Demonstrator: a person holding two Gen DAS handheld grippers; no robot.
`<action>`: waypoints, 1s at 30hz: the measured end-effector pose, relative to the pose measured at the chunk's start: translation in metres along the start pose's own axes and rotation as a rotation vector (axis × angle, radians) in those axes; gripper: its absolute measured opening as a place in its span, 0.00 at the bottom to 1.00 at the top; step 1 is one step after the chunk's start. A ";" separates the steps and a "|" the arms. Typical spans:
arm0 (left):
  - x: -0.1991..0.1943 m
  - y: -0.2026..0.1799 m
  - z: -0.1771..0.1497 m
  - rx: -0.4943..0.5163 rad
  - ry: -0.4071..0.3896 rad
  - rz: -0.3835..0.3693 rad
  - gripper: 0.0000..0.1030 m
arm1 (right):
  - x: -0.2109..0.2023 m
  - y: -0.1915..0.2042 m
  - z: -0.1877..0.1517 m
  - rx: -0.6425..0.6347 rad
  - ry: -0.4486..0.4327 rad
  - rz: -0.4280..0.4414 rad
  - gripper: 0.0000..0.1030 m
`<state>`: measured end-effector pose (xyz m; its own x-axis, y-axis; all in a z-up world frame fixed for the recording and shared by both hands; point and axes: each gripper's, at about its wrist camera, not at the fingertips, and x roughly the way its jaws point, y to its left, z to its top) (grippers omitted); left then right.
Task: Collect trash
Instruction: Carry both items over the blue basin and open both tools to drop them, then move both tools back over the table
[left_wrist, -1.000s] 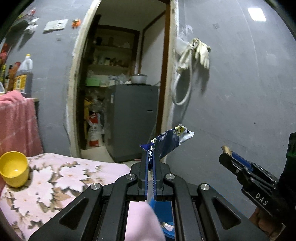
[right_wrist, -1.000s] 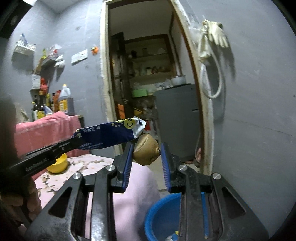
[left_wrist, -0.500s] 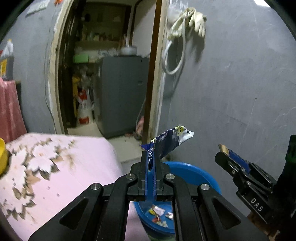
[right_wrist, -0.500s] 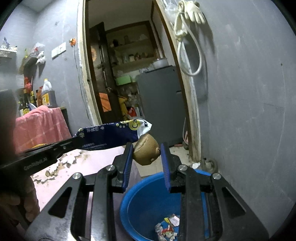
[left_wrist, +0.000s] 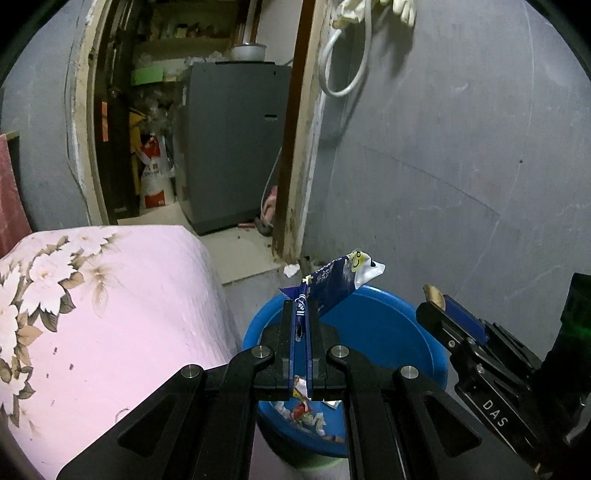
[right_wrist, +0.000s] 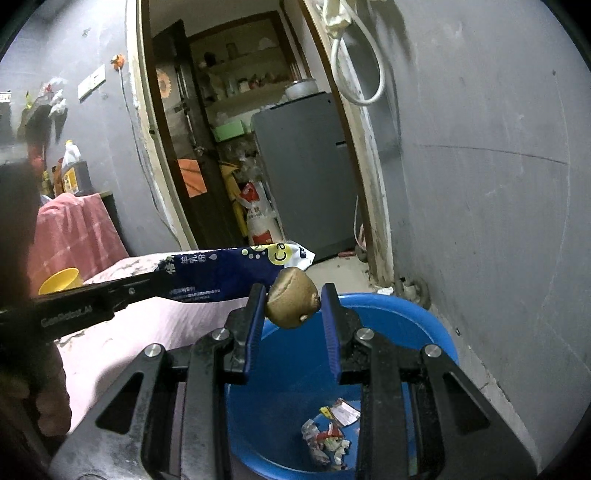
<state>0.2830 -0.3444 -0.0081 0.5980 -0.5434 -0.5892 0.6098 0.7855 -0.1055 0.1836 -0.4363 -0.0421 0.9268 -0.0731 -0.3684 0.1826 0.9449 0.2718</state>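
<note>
Dim indoor light, sharp focus, fisheye bending, dark vignetted corners.

My left gripper (left_wrist: 302, 314) is black with blue pads, wrapper (right_wrist: 221, 275) in it navy with white text and a yellow spot. Kiwi (right_wrist: 291, 302) is brown, basin (right_wrist: 436, 332) blue. Beside the basin: pink cloth (left_wrist: 129, 295) with white flowers, yellow cup (right_wrist: 61, 280).

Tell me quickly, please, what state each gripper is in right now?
Left gripper: shut on the blue wrapper.
Right gripper: shut on the brown kiwi piece, above the blue basin.
</note>
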 end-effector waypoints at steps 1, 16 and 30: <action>0.001 0.000 0.000 0.002 0.005 -0.001 0.02 | 0.001 -0.001 -0.001 0.002 0.004 -0.001 0.37; 0.023 0.011 -0.009 -0.069 0.124 -0.023 0.24 | 0.014 -0.013 -0.008 0.048 0.077 -0.036 0.50; -0.050 0.056 0.000 -0.141 -0.056 0.024 0.36 | -0.012 0.025 0.021 -0.006 -0.007 -0.021 0.64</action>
<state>0.2875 -0.2733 0.0150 0.6419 -0.5366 -0.5478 0.5181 0.8301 -0.2061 0.1842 -0.4182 -0.0125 0.9248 -0.0955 -0.3682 0.2005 0.9450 0.2586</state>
